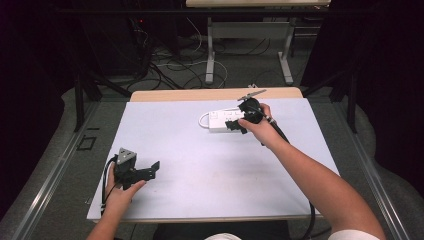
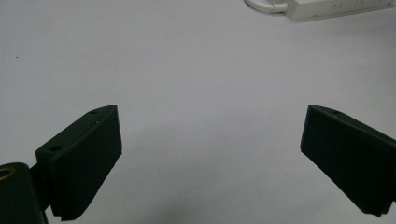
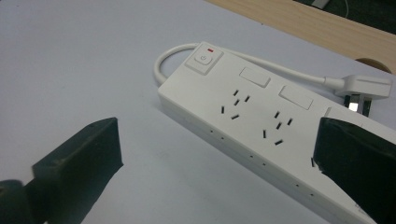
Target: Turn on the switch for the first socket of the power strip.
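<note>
The right arm reaches across the worktop [image 1: 165,150], its right tool [image 1: 243,123] released, jaws wide over the power strip [image 3: 261,126], whose length runs crosswise beneath them.

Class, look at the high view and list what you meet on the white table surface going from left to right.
Left gripper, jaws apart over the bare white mat → looped white cable → white power strip → right gripper, jaws apart at the strip's right end.
</note>
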{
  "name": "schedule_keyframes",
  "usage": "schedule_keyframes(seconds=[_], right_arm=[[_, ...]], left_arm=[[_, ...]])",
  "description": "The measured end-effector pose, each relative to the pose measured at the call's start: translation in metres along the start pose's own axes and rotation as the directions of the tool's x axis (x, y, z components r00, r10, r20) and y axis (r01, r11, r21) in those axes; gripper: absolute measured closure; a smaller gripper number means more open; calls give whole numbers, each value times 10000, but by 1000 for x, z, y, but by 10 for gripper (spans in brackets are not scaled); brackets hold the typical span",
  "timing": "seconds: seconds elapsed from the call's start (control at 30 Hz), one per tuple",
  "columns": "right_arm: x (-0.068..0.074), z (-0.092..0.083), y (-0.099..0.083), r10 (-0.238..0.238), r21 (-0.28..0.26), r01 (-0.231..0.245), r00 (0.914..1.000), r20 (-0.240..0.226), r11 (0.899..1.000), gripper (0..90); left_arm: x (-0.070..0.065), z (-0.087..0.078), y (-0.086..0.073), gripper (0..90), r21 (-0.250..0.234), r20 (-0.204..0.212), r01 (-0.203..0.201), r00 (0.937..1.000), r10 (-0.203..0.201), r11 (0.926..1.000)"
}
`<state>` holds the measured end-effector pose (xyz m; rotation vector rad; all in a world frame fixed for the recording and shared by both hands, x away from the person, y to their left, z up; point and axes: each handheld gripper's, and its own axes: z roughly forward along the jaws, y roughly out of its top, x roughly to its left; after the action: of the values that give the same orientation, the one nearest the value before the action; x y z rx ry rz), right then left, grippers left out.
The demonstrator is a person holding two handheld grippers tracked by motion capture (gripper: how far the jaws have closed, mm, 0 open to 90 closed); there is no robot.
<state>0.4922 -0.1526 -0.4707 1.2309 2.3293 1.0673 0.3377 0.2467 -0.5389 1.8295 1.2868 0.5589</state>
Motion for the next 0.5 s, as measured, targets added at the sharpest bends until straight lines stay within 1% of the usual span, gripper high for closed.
schedule_keyframes(seconds=[0.17, 0.23, 0.3, 0.47, 0.5], right_arm=[[2, -9, -7, -19, -171, 17, 10000, -63, 9999, 0], [3, -13, -10, -98, -219, 97, 9999, -35, 9997, 0], [4, -16, -13, -113, -209, 113, 9999, 24, 9997, 0], [6, -26, -24, -139, -282, 137, 9999, -59, 9995, 0], [6, -29, -26, -233, -249, 233, 9997, -21, 9994, 0]], left_arm=[[-1, 0, 0, 53, -6, 0, -1, 10000, 1, 10000], [-1, 0, 0, 53, -37, 5, 3, 10000, -3, 10000], [-1, 0, 0, 53, -113, 11, 19, 10000, -19, 9999], [-1, -1, 1, 53, -109, 21, 37, 10000, -36, 9999], [-1, -1, 0, 53, -105, 23, 38, 10000, -37, 9999]])
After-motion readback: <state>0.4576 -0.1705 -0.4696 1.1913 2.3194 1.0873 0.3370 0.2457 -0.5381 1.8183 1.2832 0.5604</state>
